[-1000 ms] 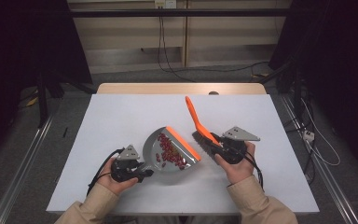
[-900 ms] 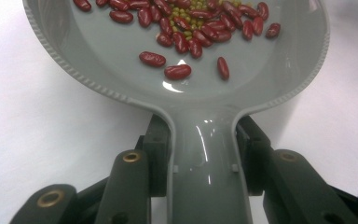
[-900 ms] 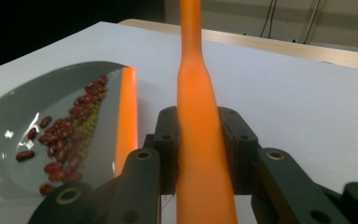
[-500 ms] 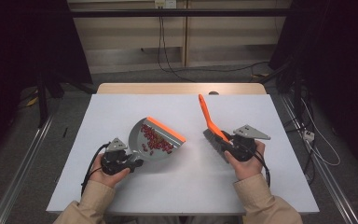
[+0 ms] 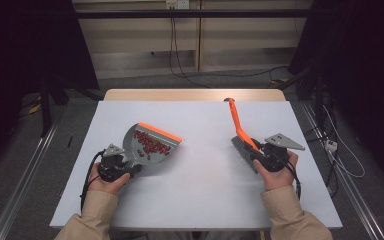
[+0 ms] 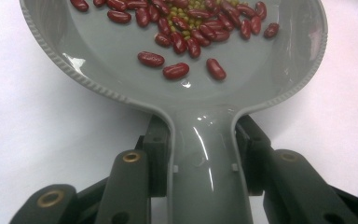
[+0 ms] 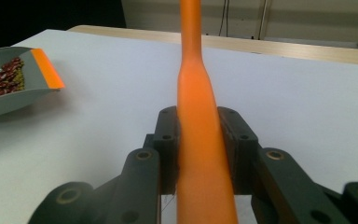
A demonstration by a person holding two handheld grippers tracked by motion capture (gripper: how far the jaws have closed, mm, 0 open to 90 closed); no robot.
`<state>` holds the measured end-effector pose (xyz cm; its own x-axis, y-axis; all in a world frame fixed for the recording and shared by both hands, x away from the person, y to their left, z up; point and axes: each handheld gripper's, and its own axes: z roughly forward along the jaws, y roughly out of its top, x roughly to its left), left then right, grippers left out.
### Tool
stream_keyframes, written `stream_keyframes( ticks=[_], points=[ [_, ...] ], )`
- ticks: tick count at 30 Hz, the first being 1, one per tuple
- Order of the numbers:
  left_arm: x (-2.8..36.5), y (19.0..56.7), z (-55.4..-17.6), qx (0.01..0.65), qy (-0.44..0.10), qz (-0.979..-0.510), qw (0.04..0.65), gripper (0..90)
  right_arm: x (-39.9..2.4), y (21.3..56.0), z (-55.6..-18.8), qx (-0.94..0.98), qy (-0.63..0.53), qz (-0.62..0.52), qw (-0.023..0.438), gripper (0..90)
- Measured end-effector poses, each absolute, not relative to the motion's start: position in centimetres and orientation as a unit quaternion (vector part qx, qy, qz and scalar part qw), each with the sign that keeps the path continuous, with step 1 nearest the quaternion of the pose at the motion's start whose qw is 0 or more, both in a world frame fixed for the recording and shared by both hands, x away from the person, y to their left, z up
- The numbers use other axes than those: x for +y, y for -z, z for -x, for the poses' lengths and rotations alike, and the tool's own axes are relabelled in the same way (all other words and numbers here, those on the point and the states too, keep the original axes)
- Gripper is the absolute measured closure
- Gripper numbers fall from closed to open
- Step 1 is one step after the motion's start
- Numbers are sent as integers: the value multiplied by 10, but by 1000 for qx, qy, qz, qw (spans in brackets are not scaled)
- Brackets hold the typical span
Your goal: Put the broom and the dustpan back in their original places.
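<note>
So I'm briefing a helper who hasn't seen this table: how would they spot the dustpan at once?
Start at the white table and look to its left half, ahead of the person's left hand-held gripper. The dustpan is the grey scoop gripped by its handle, with an orange front lip and red beans inside, unlike the orange brush at right.

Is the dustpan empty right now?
No, the left gripper view shows the grey dustpan holding a pile of red kidney beans with some small green beans among them.
</note>
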<state>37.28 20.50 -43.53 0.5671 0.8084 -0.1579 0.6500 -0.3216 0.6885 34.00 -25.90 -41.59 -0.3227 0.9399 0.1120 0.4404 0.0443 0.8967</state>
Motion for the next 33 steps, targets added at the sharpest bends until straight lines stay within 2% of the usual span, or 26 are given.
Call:
stream_keyframes(
  ticks=[25,33],
  points=[
    [227,444,-387,532,-125,-766,339,637,-300,424,-340,648,-431,-551,302,711],
    [225,446,-388,536,-129,-764,335,630,-310,426,-344,639,-405,-563,333,711]
  ],
)
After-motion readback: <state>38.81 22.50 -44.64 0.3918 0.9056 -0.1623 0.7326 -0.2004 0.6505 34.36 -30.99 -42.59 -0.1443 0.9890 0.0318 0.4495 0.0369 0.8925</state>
